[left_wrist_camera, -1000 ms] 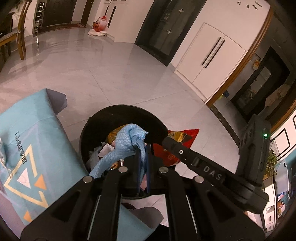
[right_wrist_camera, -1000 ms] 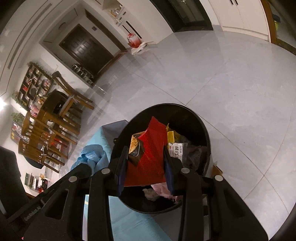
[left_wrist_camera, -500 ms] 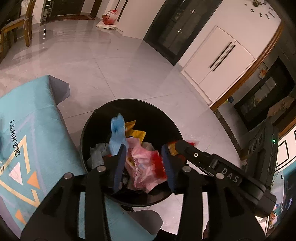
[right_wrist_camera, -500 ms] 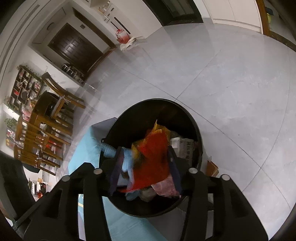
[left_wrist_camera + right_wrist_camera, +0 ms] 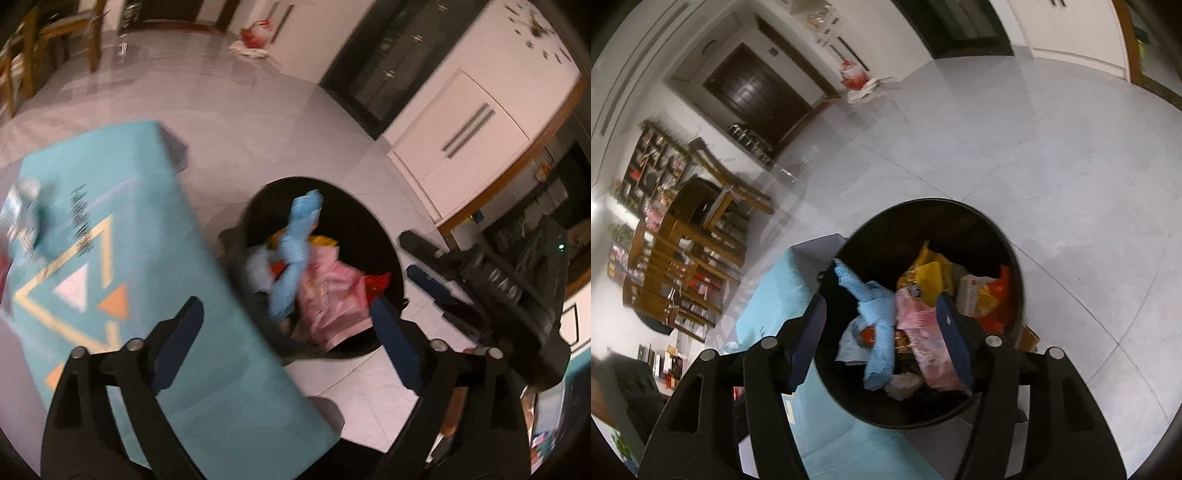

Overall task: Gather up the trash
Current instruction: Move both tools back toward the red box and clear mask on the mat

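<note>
A round black bin (image 5: pixel 369 214) (image 5: pixel 923 203) stands on the floor beside the teal-clothed table (image 5: pixel 110 221). In it lie a light blue cloth (image 5: pixel 295 251) (image 5: pixel 871 299), a pink bag (image 5: pixel 332 299) (image 5: pixel 923 332), a red wrapper (image 5: pixel 376 282) (image 5: pixel 997 295) and a yellow packet (image 5: pixel 931 273). My left gripper (image 5: pixel 284 317) hangs above the bin's table side; its jaws are opening wide and hold nothing. My right gripper (image 5: pixel 881 306) (image 5: pixel 408 254) hovers over the bin, jaws opening and empty.
Blurred litter (image 5: pixel 22 210) lies on the table's far left. A cardboard scrap (image 5: pixel 1028 338) sits on the floor by the bin. Wooden chairs and a table (image 5: pixel 683 240) stand at the left, a red bag (image 5: pixel 853 75) lies by the far wall, and white cupboards (image 5: pixel 461 133) stand at the right.
The left gripper released the blue cloth and the right released the red wrapper; both now lie in the bin. Both jaws widened. The left gripper shifted toward the table.
</note>
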Tool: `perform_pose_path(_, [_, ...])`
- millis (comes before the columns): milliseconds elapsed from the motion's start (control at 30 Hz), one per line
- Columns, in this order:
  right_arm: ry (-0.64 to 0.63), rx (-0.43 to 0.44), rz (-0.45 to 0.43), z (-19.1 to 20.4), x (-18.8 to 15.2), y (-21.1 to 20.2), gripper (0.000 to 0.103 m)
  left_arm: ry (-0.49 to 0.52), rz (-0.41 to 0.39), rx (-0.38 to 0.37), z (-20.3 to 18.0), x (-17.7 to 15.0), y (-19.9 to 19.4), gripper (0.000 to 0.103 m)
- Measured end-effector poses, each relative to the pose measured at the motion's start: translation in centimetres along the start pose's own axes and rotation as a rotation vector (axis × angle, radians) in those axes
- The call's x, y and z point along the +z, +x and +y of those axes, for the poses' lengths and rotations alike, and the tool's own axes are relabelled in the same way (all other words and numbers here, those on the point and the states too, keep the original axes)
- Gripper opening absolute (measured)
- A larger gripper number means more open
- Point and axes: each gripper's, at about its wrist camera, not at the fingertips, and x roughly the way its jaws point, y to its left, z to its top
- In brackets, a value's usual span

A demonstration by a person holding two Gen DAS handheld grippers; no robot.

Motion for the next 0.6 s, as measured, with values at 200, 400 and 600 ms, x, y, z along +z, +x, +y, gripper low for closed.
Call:
perform_pose_path(200, [-0.119,0.048,0.021,3.4,-1.2,0.6,0.063,-0.112,-0.021,0.168,5.5,-2.0,-3.3,0.099])
perform_pose_path(400, [-0.263,0.088,0.068,8.0,-3.3,1.9,0.066,-0.135,-0.01,0.388,9.3,-4.2,-5.8,0.099])
perform_pose_path(600, [-0.356,0.118,0.132,12.4,-6.0,3.7,0.067,-0.136,-0.014,0.474,12.1,-6.1,-8.0,0.099])
